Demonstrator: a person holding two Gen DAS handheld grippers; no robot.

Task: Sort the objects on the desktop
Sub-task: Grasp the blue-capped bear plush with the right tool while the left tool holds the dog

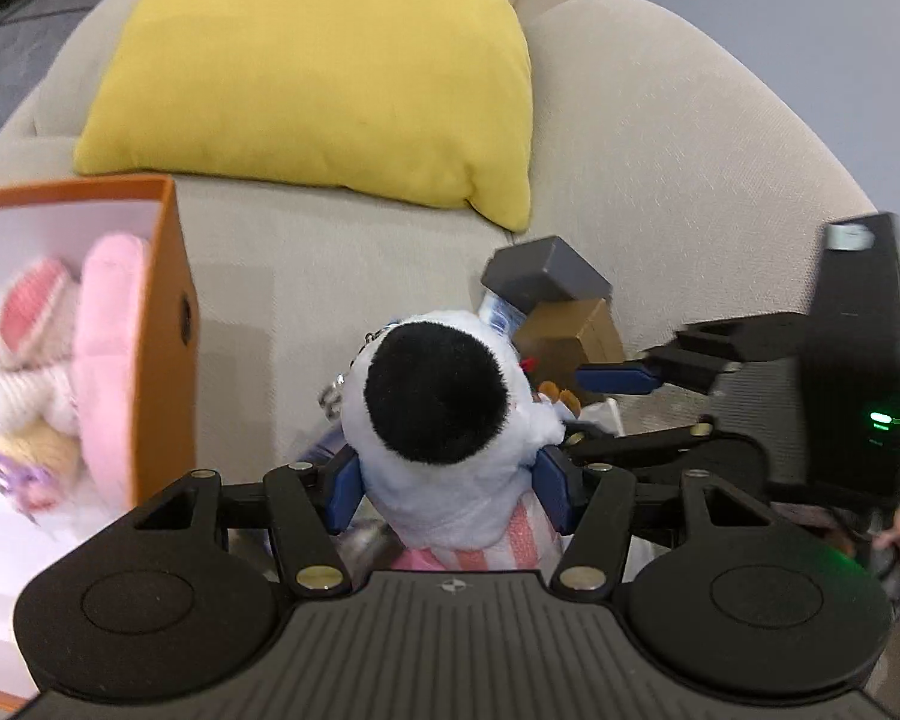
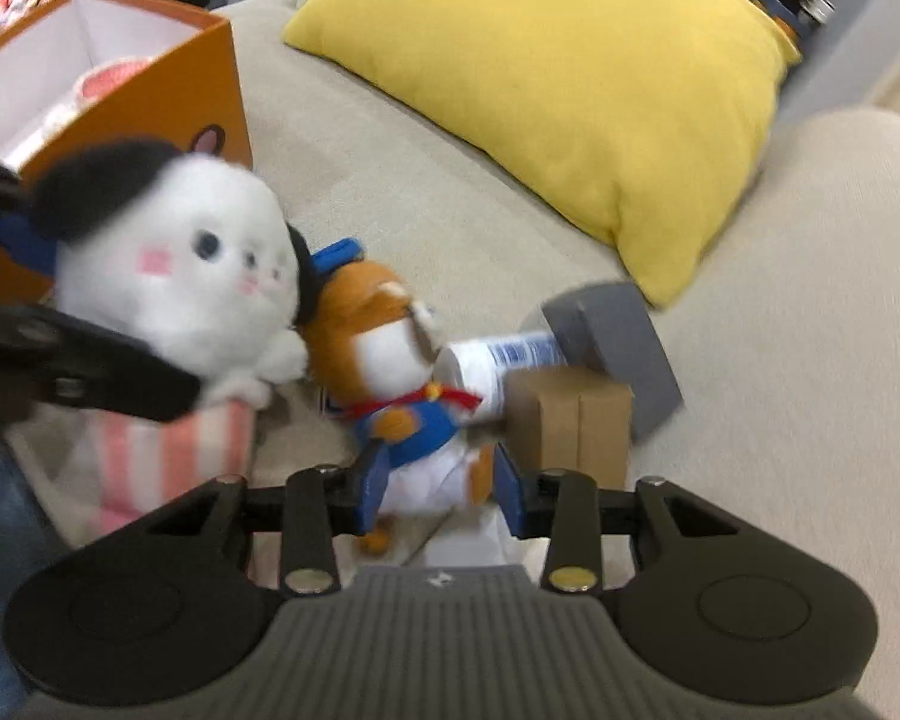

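Tilting downward, fingers (image 1: pixel 354 495) clamping white plush (image 1: pixel 444 420)

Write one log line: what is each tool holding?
left tool: white plush | right tool: orange plush | orange box: toys inside

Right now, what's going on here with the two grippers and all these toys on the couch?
A person is sorting things on a beige couch with two handheld grippers. The left gripper is clamped on a white plush with black ears, held near the orange box, which already holds pink plush toys. The right gripper straddles an orange-and-white plush; contact is unclear. A white tube, a brown carton and a grey box lie beside a yellow cushion.
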